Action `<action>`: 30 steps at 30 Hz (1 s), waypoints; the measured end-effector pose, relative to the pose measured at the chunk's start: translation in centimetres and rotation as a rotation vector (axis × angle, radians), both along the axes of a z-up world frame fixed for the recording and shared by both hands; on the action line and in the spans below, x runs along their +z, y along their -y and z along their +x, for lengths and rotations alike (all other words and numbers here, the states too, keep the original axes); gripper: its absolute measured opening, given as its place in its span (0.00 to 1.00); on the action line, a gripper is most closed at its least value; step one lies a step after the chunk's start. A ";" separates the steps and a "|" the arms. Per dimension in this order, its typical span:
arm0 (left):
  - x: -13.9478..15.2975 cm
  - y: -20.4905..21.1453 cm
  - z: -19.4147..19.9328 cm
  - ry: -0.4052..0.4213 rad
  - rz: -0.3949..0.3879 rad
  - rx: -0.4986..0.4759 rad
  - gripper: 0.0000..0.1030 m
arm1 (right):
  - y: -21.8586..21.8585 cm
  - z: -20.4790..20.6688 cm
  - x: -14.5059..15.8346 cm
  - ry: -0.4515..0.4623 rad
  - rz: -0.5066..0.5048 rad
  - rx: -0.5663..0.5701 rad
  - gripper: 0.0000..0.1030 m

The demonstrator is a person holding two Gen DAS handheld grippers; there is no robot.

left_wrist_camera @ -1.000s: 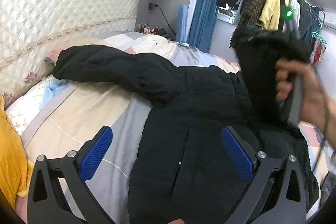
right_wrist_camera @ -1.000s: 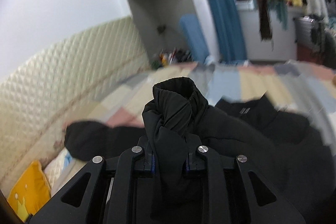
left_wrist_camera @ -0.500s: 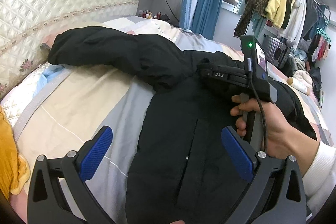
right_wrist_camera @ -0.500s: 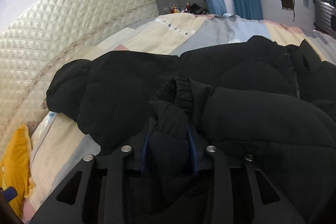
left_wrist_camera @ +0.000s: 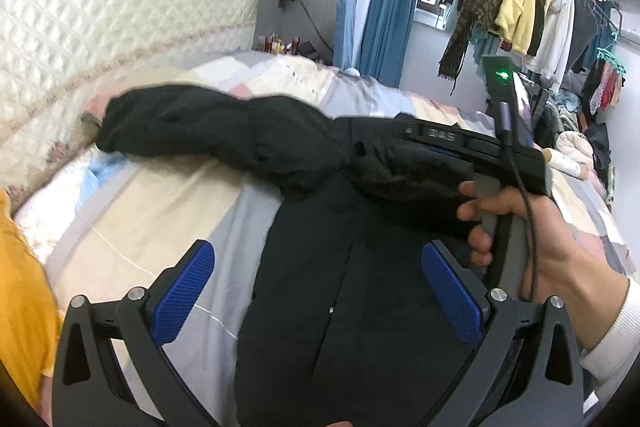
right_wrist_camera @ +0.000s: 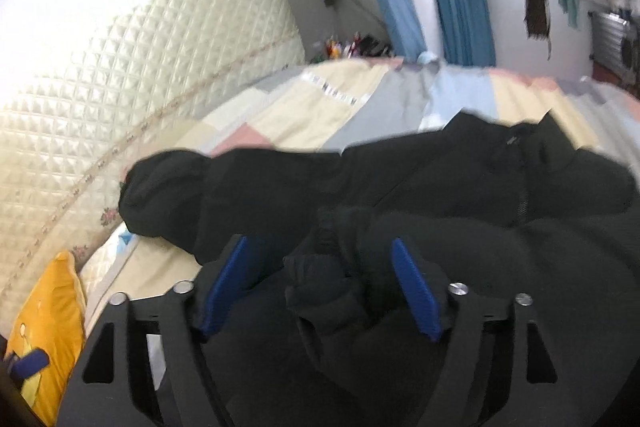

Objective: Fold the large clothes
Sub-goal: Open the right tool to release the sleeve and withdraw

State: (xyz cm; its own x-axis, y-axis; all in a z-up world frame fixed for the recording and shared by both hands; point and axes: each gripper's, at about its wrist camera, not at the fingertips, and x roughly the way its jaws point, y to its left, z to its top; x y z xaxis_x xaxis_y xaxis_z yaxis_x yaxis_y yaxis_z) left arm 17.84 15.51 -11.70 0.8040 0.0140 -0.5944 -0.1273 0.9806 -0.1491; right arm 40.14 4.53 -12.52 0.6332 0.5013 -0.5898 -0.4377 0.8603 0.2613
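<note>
A large black padded jacket (left_wrist_camera: 352,299) lies front up on the patchwork bed. One sleeve (left_wrist_camera: 208,131) stretches left towards the headboard. The other sleeve (left_wrist_camera: 408,183) is folded across the chest. In the right wrist view its cuff (right_wrist_camera: 324,275) sits between the blue pads of my right gripper (right_wrist_camera: 320,287), whose jaws are opening and no longer press on it. A hand (left_wrist_camera: 516,227) holds that gripper over the jacket. My left gripper (left_wrist_camera: 320,291) hovers open above the jacket's lower front, nothing between its pads.
The quilted cream headboard (left_wrist_camera: 100,39) runs along the left. A yellow pillow (right_wrist_camera: 44,327) lies at the near left. A rail of hanging clothes (left_wrist_camera: 520,3) and a heap of laundry (left_wrist_camera: 576,147) stand at the far right. Bare bedcover (left_wrist_camera: 152,219) shows left of the jacket.
The right gripper carried the sleeve down from the air onto the jacket's chest, then spread its jaws off the cuff. The left gripper stayed open.
</note>
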 end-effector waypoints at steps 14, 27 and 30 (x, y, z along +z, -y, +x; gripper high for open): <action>7.8 3.8 -4.2 0.097 0.021 -0.064 1.00 | 8.8 -11.4 12.5 0.212 -0.093 -0.114 0.76; 9.7 7.0 -7.6 0.147 0.037 -0.097 1.00 | 15.8 -23.7 13.7 0.252 -0.089 -0.217 0.82; 9.6 7.5 -8.3 0.148 0.037 -0.094 1.00 | 17.0 -25.9 13.1 0.266 -0.086 -0.242 0.82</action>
State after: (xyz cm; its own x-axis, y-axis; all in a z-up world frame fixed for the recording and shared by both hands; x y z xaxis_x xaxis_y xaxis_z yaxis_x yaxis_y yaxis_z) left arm 9.58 8.01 -2.11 0.8813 -0.0459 -0.4703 -0.0137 0.9924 -0.1227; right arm 14.26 -12.46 0.54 0.8642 0.2739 -0.4220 -0.2619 0.9611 0.0875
